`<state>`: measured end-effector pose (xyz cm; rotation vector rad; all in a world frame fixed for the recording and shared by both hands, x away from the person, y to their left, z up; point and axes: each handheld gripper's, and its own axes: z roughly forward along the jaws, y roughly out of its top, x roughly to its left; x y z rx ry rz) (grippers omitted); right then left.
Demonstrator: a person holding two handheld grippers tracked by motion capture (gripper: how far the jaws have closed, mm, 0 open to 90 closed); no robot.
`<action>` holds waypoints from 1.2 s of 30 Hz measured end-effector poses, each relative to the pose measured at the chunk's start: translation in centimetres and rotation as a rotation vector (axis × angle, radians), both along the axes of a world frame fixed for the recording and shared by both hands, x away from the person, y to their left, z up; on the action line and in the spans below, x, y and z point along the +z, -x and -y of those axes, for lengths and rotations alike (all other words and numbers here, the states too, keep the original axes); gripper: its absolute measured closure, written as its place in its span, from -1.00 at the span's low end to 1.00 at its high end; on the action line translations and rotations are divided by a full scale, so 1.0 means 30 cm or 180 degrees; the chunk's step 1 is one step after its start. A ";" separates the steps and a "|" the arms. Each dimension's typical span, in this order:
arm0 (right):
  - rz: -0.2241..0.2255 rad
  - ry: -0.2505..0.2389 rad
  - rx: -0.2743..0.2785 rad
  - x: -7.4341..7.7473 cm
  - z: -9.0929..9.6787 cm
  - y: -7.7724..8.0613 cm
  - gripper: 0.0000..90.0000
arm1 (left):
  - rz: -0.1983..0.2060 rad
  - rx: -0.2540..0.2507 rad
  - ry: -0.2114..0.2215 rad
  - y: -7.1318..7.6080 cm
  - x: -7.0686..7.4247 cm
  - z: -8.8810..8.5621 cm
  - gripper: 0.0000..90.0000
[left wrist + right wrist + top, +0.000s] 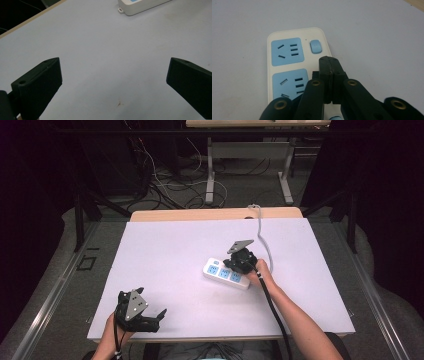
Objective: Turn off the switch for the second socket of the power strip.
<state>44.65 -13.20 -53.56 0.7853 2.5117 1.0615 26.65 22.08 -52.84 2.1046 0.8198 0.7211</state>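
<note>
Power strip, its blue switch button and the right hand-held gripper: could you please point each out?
power strip [220, 274]: high view, white top face.
blue switch button [316, 46]: right gripper view, button centre.
right hand-held gripper [329, 60]: right gripper view, closed jaw tips.

No readable text, brand, number or sign anywhere. Power strip [297, 72]: blue socket faces and blue switches carry slot openings only, no lettering legible. White casing unmarked as far as can be told. Counter [165, 250] surface blank.

White power strip [226, 274] w/ blue sockets, flat mid-table, angled, cord trailing back
</note>
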 end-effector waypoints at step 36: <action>0.0059 -0.0088 -0.0045 -0.009 -0.001 -0.002 1.00 | -0.0009 -0.0001 -0.0014 0.000 -0.002 0.003 -1.00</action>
